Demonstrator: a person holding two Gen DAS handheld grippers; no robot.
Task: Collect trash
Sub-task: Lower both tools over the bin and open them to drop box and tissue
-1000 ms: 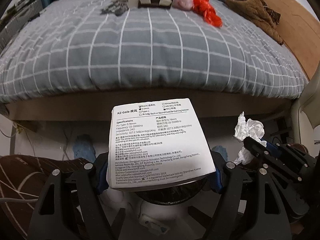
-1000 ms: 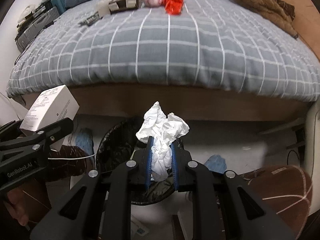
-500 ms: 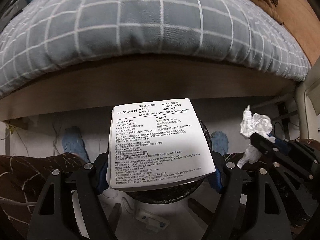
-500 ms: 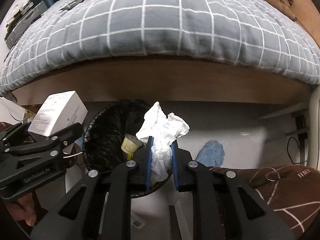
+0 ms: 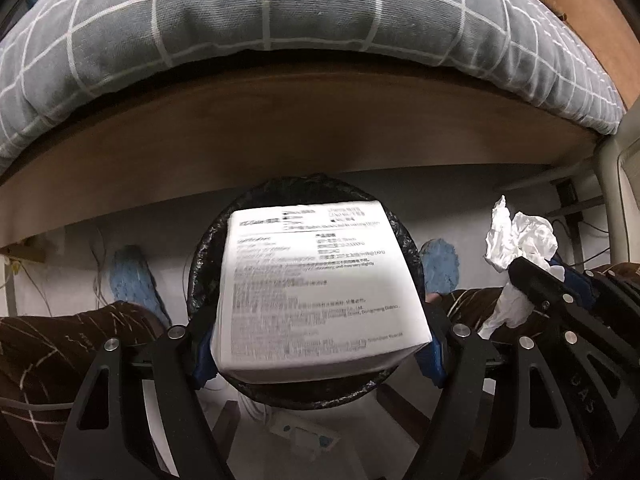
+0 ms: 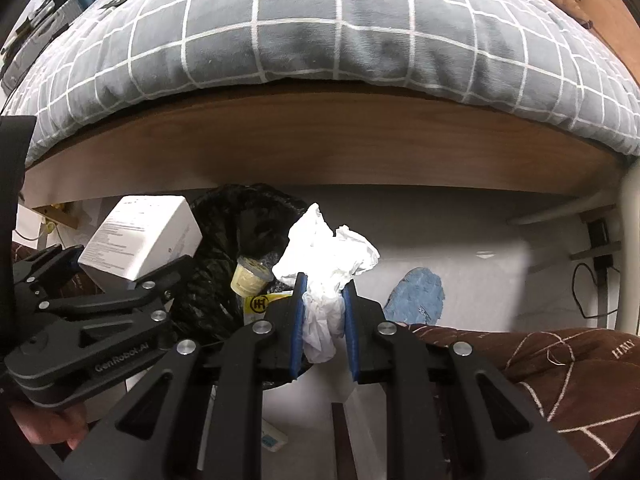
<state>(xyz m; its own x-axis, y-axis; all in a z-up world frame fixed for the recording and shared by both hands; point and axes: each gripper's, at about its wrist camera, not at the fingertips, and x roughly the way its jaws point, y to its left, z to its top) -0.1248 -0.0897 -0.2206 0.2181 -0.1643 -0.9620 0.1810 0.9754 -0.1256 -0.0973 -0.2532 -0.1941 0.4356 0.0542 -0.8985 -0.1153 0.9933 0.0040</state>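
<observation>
My left gripper is shut on a white printed box and holds it right over the mouth of a black-lined trash bin on the floor by the bed. The box also shows in the right wrist view. My right gripper is shut on a crumpled white tissue, just right of the bin. The tissue shows at the right of the left wrist view. A yellowish cup lies inside the bin.
The bed's wooden side rail and grey checked duvet overhang just beyond the bin. Blue slippers lie on the floor. A person's brown-trousered legs sit on either side. A white furniture leg stands at the right.
Both grippers have moved down and forward towards the bin; the bed top has slid out of view. The box now hangs over the bin's mouth. Both grips are unchanged.
</observation>
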